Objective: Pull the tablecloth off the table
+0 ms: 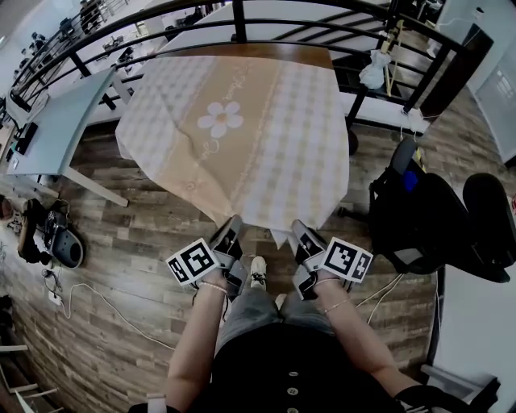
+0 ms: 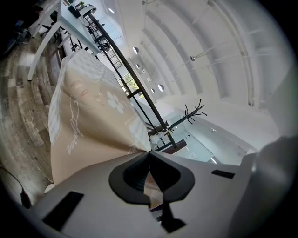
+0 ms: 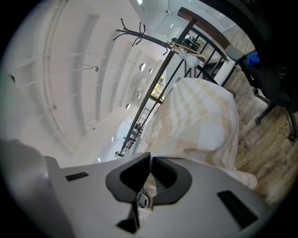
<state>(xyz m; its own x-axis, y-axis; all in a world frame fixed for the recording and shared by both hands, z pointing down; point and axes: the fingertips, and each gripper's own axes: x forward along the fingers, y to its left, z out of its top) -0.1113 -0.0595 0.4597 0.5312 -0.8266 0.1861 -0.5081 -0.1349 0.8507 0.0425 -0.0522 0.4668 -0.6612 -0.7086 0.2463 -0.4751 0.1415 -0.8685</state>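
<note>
A beige and cream checked tablecloth [image 1: 242,137] with a white daisy in its middle covers most of a wooden table [image 1: 306,55], whose far edge shows bare. The cloth's near hem hangs toward me. My left gripper [image 1: 231,234] is shut on that hem at the left, and my right gripper [image 1: 300,232] is shut on it at the right. In the left gripper view the tablecloth [image 2: 88,125] runs from the closed left gripper [image 2: 149,153] up to the table. In the right gripper view the tablecloth [image 3: 200,121] bunches at the closed right gripper [image 3: 151,160].
A black metal railing [image 1: 242,24] runs behind the table. A grey table [image 1: 64,121] stands at the left. A black office chair [image 1: 435,218] is close on the right. Shoes [image 1: 56,238] and a cable [image 1: 97,302] lie on the wood floor at the left.
</note>
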